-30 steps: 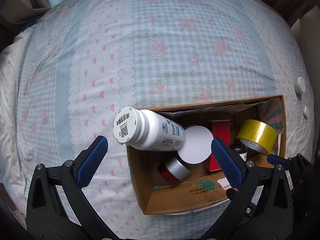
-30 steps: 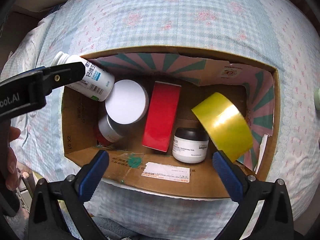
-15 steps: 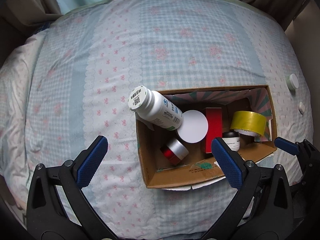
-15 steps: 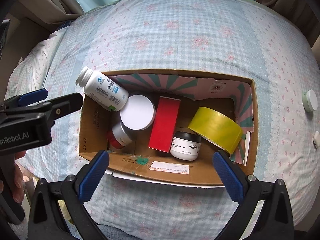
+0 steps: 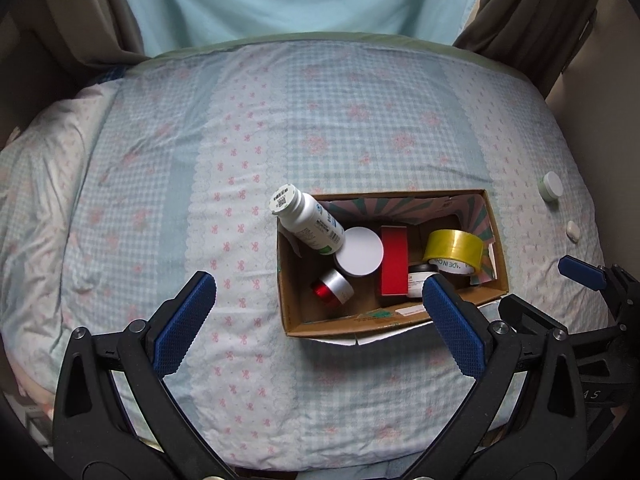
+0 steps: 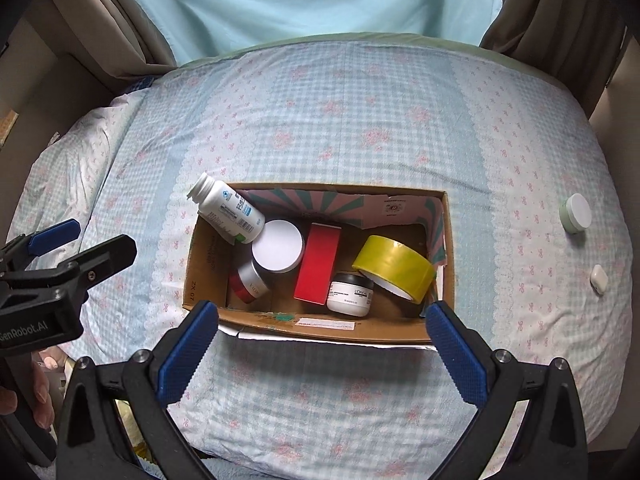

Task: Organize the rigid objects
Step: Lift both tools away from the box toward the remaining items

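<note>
Fingers of both grippers spread wide, holding nothing: left gripper (image 5: 316,314), right gripper (image 6: 322,342). Hovering above cardboard box (image 6: 320,326) on bed (image 6: 360,120). Still lying loose right of box: green-based jar (image 6: 576,213), small white piece (image 6: 599,278). Likely next: centring right fingers over jar, lowering straight, closing across lid sides, avoiding quilt folds.

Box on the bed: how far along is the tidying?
Mostly done: the box holds a bottle, jars, a red carton and tape. Both grippers, left and right, are open, empty. A green jar and small white item remain outside.
</note>
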